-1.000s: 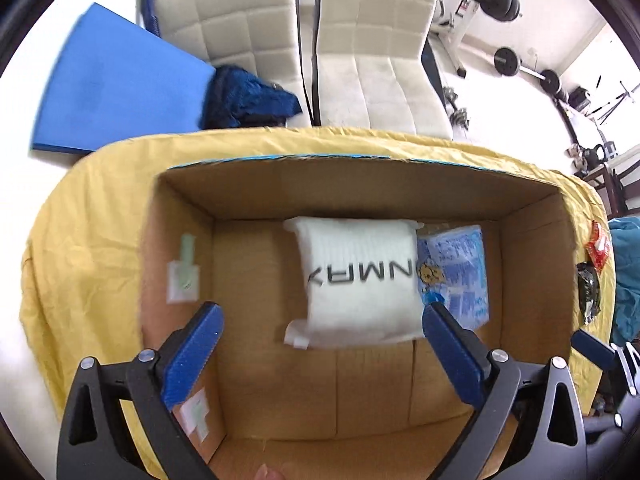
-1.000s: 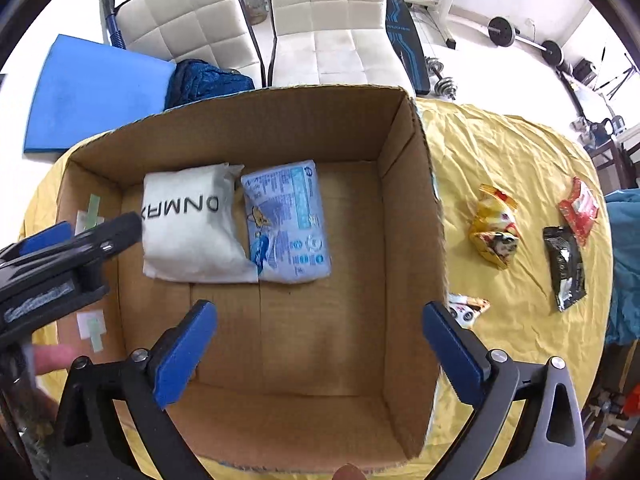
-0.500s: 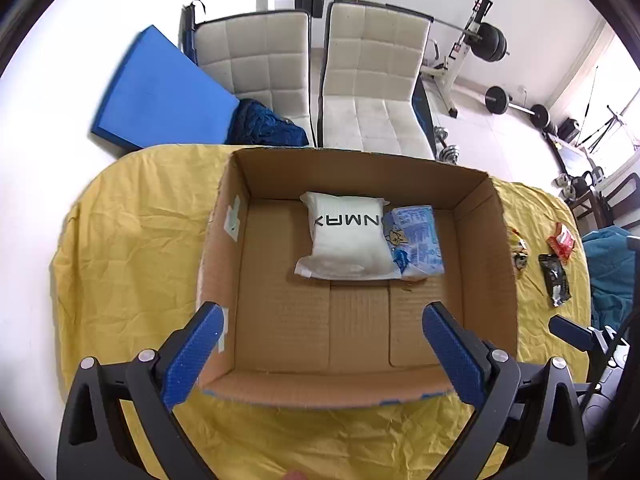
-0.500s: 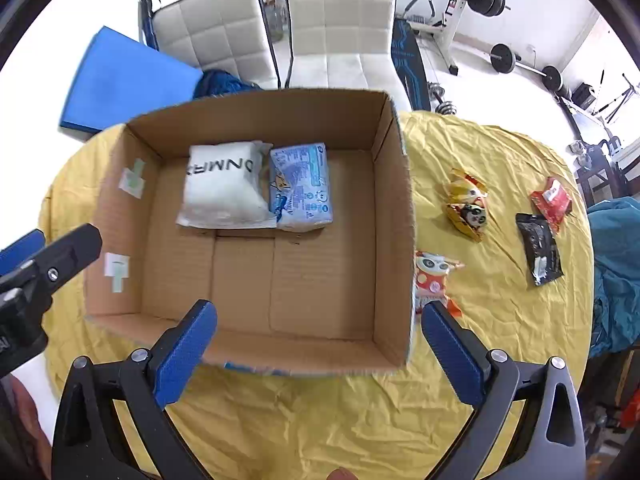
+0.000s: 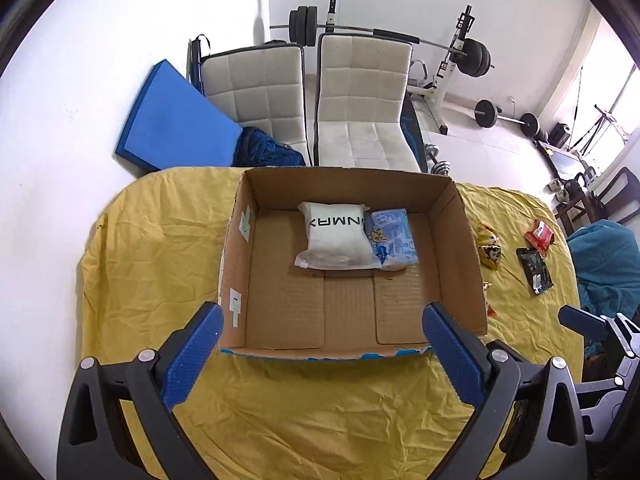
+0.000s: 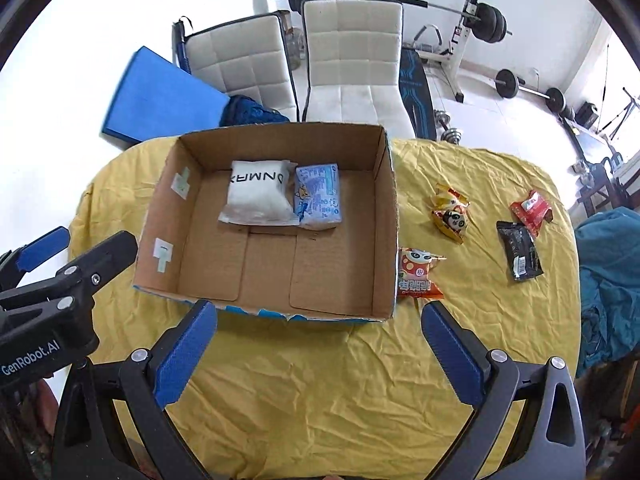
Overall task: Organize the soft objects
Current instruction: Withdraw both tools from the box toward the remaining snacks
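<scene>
Left claw [image 5: 320,344] spread wide, nothing between its blue pads, hanging over the yellow cloth [image 5: 160,260] just short of the near wall of the cardboard box [image 5: 464,240]. Right claw [image 6: 320,344] is the same story: jaws far apart, empty, poised above the cloth at the box's near right corner. Inside the box, up against the far wall, lies a white pack [image 5: 334,236] with black lettering, and touching its right side, a light blue pack [image 5: 394,240]; the remaining box floor is bare cardboard. Out on the counter to the right of the box: an orange-red snack bag [image 6: 418,274] right beside the box wall, a yellow snack bag [image 6: 450,212] farther off, then a black packet [image 6: 520,250] and a red packet [image 6: 532,208] close together near the edge. Beyond the counter stand two white chairs [image 5: 360,100], with a blue mat [image 5: 176,124] leaning at the left.
</scene>
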### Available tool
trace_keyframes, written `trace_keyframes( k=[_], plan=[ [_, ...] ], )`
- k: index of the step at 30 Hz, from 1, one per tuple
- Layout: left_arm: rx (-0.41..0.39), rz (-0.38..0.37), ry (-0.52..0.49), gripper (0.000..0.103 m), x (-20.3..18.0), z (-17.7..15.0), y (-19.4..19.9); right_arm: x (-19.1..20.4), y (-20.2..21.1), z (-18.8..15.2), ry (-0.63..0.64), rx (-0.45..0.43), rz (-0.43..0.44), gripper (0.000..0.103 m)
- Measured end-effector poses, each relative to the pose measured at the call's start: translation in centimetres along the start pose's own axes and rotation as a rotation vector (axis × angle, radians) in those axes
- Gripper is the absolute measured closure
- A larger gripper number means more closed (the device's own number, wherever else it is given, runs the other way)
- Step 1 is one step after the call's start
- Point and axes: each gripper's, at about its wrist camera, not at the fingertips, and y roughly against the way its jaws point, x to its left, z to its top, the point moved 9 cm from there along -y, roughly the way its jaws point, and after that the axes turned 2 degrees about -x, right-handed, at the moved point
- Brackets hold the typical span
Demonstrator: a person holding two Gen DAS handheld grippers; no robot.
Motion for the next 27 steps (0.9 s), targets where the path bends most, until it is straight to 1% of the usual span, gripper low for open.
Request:
trace_keyframes(
  k=[6, 10, 13, 14, 15, 17, 20, 22, 24, 26, 27],
  plan=[
    [-0.030, -0.011, 0.034, 0.001, -0.9, 0.0, 2.0, -1.2, 1.5, -0.2, -0.010, -0.020, 0.046, 0.000],
    [-0.037, -0.037, 0.043, 0.001, -2.7, 0.3, 2.8, -4.3, 2.2, -0.5, -0.076, -0.014, 0.083, 0.000],
    [-0.031, -0.056, 0.023, 0.001, -5.5, 0.7, 2.8, -9.3, 2.4, -0.7, -0.131, -0.009, 0.041, 0.000],
    [-0.022, -0.067, 0.009, 0.001, -7.0, 0.9, 2.5, -10.9, 2.5, -0.8, -0.148, -0.008, 0.029, 0.000],
    [-0.017, -0.075, 0.002, 0.001, -7.9, 1.0, 2.4, -13.0, 2.5, -0.9, -0.178, -0.009, 0.023, 0.000],
    [-0.002, -0.098, -0.020, 0.001, -11.0, 1.3, 1.7, -17.4, 2.4, -1.2, -0.248, 0.000, 0.003, 0.000],
    [0.056, -0.133, -0.072, 0.001, -16.4, 1.7, -0.3, -23.8, 1.4, -1.7, -0.309, 0.044, -0.024, 0.000],
    [0.085, -0.140, -0.101, 0.001, -19.2, 2.0, -1.7, -28.1, 0.3, -2.0, -0.332, 0.065, -0.051, 0.000],
    [0.145, -0.136, -0.155, 0.001, -23.0, 2.3, -4.4, -31.6, -1.2, -2.2, -0.336, 0.086, -0.072, 0.000],
    [0.189, -0.133, -0.170, 0.001, -25.4, 2.6, -6.7, -35.4, -3.4, -2.6, -0.343, 0.136, -0.092, 0.000],
    [0.215, -0.146, -0.172, 0.001, -26.7, 2.8, -7.9, -36.5, -4.3, -2.6, -0.348, 0.153, -0.092, 0.000]
  ],
)
